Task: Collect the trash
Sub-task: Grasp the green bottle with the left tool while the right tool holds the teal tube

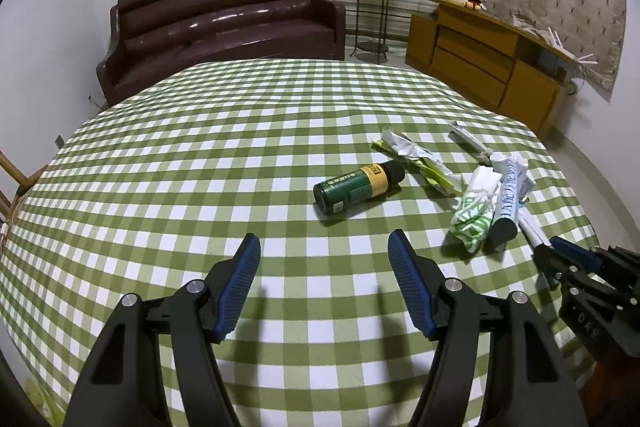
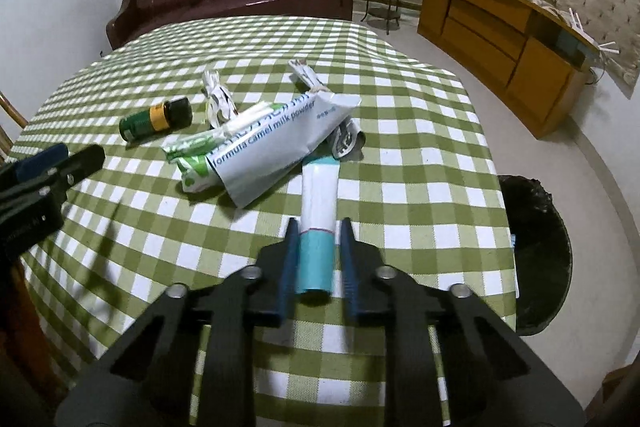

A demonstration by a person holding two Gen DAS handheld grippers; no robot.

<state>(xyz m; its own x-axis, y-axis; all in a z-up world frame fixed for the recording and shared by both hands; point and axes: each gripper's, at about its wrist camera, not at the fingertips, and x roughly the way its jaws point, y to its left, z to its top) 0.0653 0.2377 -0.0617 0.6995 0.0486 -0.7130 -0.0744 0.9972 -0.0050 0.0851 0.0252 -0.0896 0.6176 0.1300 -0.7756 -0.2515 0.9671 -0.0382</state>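
On a table under a green and white checked cloth [image 1: 200,147], the trash lies in a loose group. In the right wrist view the right gripper [image 2: 319,227] is clamped on a white and teal tube [image 2: 318,211], its blue pads [image 2: 291,259] pressing the teal end from both sides; the tube points away toward 12 o'clock and its far end touches the pile. No earlier view is given, so only this closed grip can be told.

Just past the tube, at 11 o'clock from the right gripper, lies a white milk powder pouch [image 2: 276,147] resting on a green and white wrapper [image 2: 194,171]. A crumpled white paper [image 2: 218,99] sits behind the pouch, and a rolled paper [image 2: 306,73] lies at 12 o'clock, farther back. A green bottle with a yellow band [image 2: 154,123] lies on its side at 10 o'clock, apart from the pile.

In the left wrist view the left gripper [image 1: 324,247] hovers over bare cloth with its fingers about half open and nothing between them. The bottle [image 1: 358,187] lies at 12 o'clock, a little beyond the tips, not touching them.

A dark bin [image 2: 536,255] stands off the table edge at 3 o'clock from the right gripper. A brown sofa [image 1: 224,15] stands behind the table
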